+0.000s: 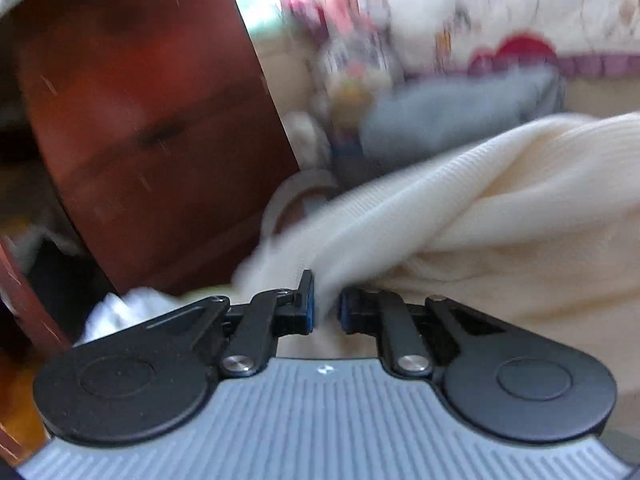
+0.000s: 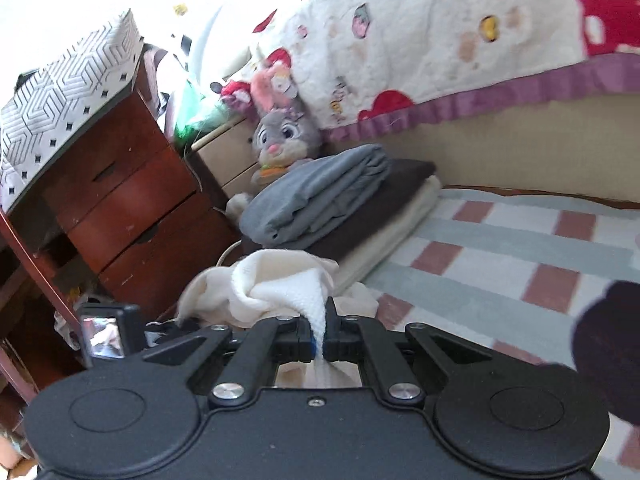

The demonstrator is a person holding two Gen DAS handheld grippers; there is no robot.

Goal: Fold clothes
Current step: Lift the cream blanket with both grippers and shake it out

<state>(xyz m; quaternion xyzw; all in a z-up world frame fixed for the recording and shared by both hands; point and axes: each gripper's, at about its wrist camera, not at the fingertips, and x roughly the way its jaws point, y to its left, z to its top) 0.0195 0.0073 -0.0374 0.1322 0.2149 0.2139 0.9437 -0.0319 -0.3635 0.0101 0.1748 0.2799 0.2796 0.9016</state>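
The right gripper (image 2: 319, 330) has its black fingers pressed together on a pinch of a cream-white ribbed knit garment (image 2: 280, 284), and the left gripper (image 1: 326, 308) likewise nips a fold of the same cloth (image 1: 480, 216) between its blue-padded fingers. The garment hangs bunched and twisted between the two tools, its bulk drooping over the near edge of the bed with the pink-and-grey checked cover (image 2: 520, 240).

Just beyond it lies a stack of folded cloth: a grey folded piece (image 2: 320, 192) on top, a dark brown layer (image 2: 400, 184) under it and a cream one at the bottom. Behind the stack sits a grey plush rabbit (image 2: 284, 136); to the left stands a red-brown wooden chest of drawers (image 2: 132, 208).

The left view is smeared, which suggests quick motion. The risks, as I judge them: each grip holds only a thin tuck of loose knit, so a sharp tug could pull it free; and the crumpled cloth, if swung wide, could drag across the stack and upset it, or slide off the bed's edge toward the floor.
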